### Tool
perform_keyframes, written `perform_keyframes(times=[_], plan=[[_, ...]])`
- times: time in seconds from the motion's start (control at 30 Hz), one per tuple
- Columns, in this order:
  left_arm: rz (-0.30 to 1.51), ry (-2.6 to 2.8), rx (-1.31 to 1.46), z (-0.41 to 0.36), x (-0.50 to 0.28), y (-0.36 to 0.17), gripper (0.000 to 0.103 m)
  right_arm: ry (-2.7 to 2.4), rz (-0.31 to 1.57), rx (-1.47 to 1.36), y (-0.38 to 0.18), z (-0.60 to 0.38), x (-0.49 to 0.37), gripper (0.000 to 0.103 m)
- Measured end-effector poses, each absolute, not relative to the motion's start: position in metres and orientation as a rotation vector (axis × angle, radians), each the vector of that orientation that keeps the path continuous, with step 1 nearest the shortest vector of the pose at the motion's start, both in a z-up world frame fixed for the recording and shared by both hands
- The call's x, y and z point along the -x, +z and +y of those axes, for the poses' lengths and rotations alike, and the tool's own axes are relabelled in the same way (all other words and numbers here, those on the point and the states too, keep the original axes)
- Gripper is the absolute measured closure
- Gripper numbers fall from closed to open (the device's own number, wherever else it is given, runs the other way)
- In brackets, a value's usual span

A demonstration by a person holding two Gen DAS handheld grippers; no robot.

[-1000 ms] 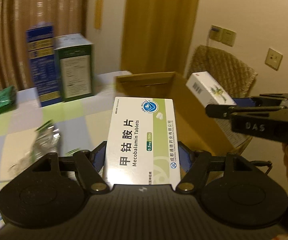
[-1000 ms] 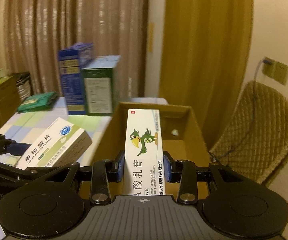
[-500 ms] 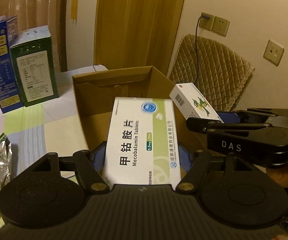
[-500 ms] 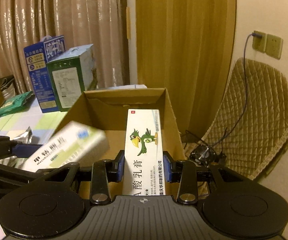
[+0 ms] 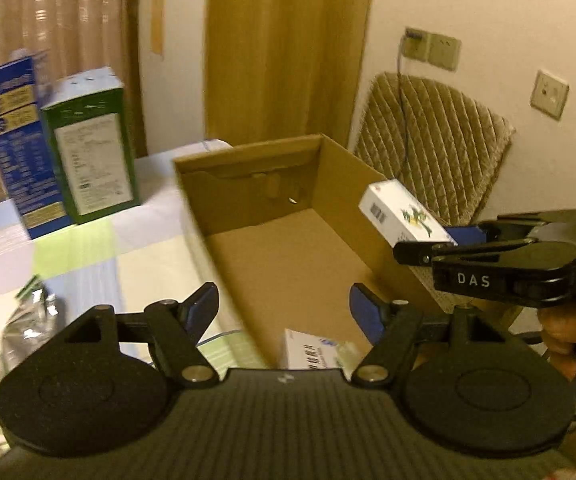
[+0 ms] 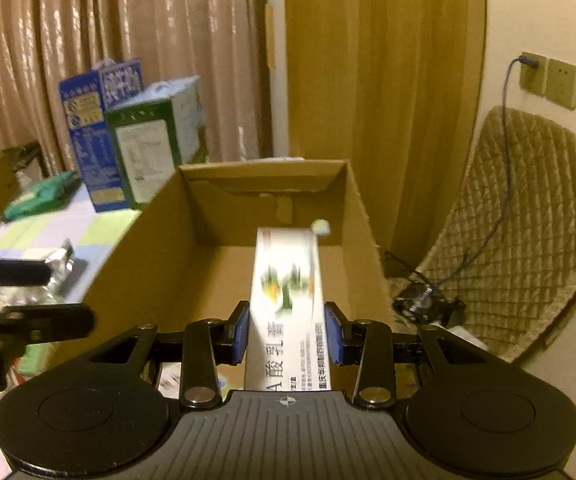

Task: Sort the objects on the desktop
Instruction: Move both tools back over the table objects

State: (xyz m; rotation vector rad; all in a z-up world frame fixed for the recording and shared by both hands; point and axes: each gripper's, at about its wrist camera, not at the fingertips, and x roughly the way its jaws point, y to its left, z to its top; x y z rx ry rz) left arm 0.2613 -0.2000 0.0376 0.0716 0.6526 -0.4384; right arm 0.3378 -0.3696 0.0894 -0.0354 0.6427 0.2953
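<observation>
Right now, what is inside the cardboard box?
One white medicine box lies at the near end of the cardboard box; its floor beyond is bare. The left gripper body hides the nearest strip. The parrot box is over it, clamped in the right gripper.

The cardboard box (image 5: pixel 328 184) is open at the top; its far floor lies bare. The near corner is occupied by a white packet (image 5: pixel 312 354). Access from the left across the desk (image 5: pixel 87 248) is obstructed by two upright cartons (image 5: pixel 87 144).
</observation>
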Motion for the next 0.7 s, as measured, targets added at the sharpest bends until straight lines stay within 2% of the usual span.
perform_keyframes(times=[0.13,0.5,0.7], plan=[[0.634,-0.395,-0.035,-0.170,-0.244,0.043,0.034,0.297,0.617,0.017,0.103,-0.364,-0.332,0.056],[0.605,-0.232,0.047,-0.072,-0.202,0.049,0.031,0.420,0.471,-0.013,0.166,-0.307,-0.269,0.047],[0.601,-0.088,0.061,-0.006,-0.171,0.047,0.028,0.571,0.462,0.025,0.163,-0.244,-0.229,0.043]])
